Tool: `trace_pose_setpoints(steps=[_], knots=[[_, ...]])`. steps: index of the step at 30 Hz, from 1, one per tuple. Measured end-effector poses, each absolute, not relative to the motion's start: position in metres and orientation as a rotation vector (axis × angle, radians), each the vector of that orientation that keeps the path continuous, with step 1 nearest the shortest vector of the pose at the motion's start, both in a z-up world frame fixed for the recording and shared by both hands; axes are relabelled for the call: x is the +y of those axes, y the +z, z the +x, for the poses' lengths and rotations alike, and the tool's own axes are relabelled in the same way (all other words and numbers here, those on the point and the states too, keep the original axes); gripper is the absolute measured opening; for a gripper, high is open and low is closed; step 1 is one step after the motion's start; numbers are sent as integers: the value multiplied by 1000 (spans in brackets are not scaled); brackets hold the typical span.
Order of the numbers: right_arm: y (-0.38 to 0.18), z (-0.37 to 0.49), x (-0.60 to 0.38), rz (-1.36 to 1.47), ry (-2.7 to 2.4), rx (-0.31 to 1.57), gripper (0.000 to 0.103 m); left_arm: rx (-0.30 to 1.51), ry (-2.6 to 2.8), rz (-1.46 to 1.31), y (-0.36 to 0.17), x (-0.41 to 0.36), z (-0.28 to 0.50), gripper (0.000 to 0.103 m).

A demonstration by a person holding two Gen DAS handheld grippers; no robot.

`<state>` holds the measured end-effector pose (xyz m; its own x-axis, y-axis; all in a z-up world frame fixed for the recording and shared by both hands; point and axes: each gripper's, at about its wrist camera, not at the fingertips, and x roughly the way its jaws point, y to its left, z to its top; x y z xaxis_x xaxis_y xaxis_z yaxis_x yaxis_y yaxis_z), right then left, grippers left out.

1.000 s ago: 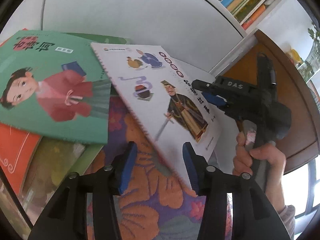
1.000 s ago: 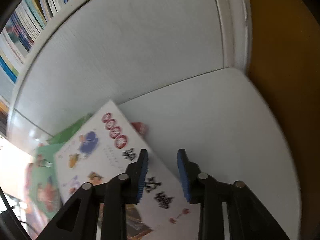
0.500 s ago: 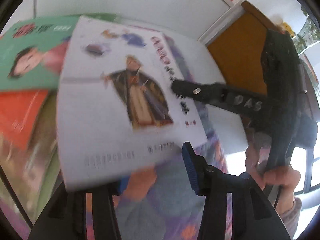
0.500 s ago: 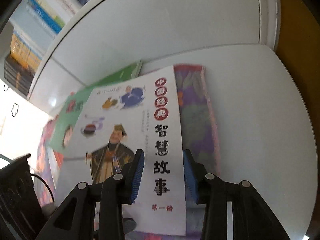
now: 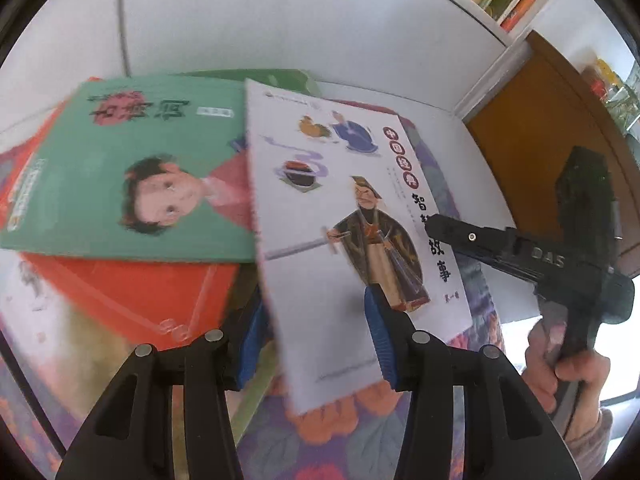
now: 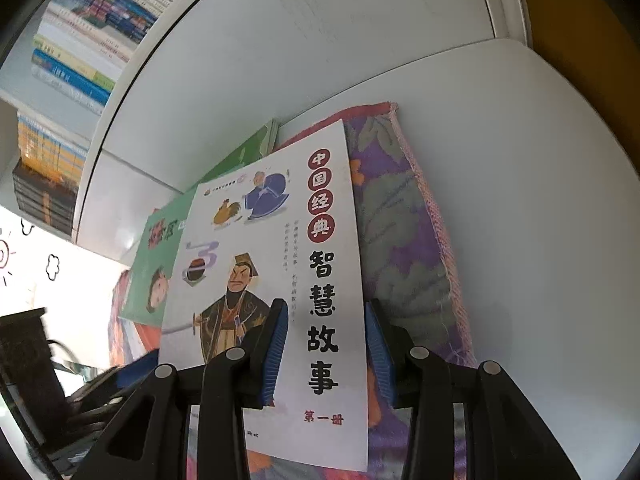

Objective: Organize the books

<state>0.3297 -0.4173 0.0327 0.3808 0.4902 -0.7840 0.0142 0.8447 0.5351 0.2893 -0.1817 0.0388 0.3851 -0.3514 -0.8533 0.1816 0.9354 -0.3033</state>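
White shelf (image 6: 520, 160), white storybook (image 6: 320, 280) flat

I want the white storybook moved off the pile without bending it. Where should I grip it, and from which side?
Take the white storybook at its long right edge, by the black title column, coming from the right over the floral cloth. That edge lies free there, while its left edge overlaps the green book.

Left gripper (image 5: 312, 344): black two-finger frame with blue pads, angled steeply downward, jaws partly apart, a thin white book cover between them; contact with the pads unclear. Right gripper (image 6: 326, 354): same build, angled downward, jaws partly apart and straddling the same cover's edge, pads not visibly pressing. Right hand (image 5: 560, 372): fingers wrapped round the black handle, pale sleeve at the wrist.
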Motion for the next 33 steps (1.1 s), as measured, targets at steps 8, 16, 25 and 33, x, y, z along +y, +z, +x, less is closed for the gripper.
trace_pose_setpoints(steps=[8,16,25,33], knots=[[34,309,-420,526,334,1177,40,1158,-374,-20,48,-189,263,44],[34,240,-389,498,404,1260,40,1225,-438,-4,66,-153,178,44],[32,135,-326,392,570,1345,39,1286,-441,-6,52,-85,69,44],[8,149,-345,546,695,1384,37,1333,-462,-178,25,-47,102,44]])
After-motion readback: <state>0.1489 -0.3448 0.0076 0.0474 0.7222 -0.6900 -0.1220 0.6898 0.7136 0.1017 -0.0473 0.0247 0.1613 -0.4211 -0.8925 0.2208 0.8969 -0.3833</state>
